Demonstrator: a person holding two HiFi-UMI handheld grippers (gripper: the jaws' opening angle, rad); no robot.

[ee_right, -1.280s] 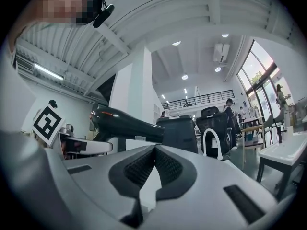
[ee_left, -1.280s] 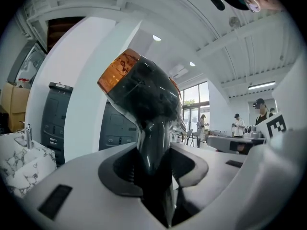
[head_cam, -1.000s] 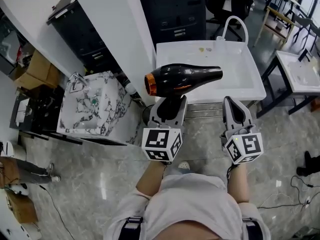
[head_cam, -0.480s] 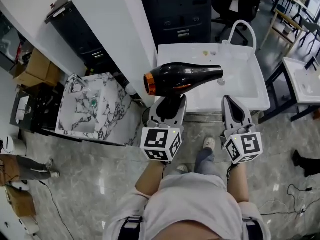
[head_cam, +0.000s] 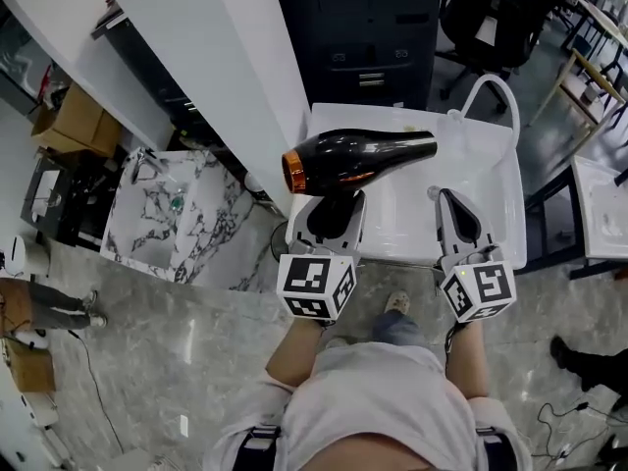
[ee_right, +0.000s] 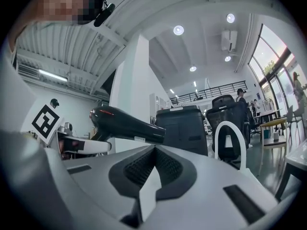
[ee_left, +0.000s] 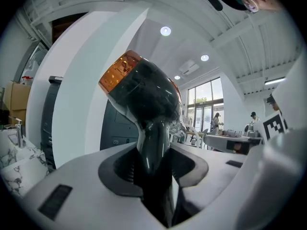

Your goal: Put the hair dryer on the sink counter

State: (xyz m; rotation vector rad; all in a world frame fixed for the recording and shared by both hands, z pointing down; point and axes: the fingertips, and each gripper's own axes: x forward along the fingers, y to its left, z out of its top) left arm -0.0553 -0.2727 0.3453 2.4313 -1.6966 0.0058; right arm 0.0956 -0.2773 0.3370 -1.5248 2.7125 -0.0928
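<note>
- Fingers (head_cam: 304, 229) of L gripper (head_cam: 334, 196) clamp hair dryer (head_cam: 358, 155) by handle; barrel crosswise above white sink (head_cam: 412, 248), orange end left, nozzle right.
- L gripper view: handle pinched btwn pads, orange end up-left.
- R gripper view: R gripper (ee_right: 153, 150) jaws together, nothing held; dryer at left.

Hair dryer over the sink counter's left part

The hair dryer (head_cam: 358, 157) lies crosswise above the sink counter (head_cam: 412, 219), its handle between the left gripper's (head_cam: 334, 199) jaws. The right gripper (head_cam: 448, 199) is beside it to the right. The faucet (head_cam: 491, 78) stands at the back right, a cabinet (head_cam: 363, 37) behind, and a second sink (head_cam: 162, 219) left past the pillar (head_cam: 250, 67).
</note>
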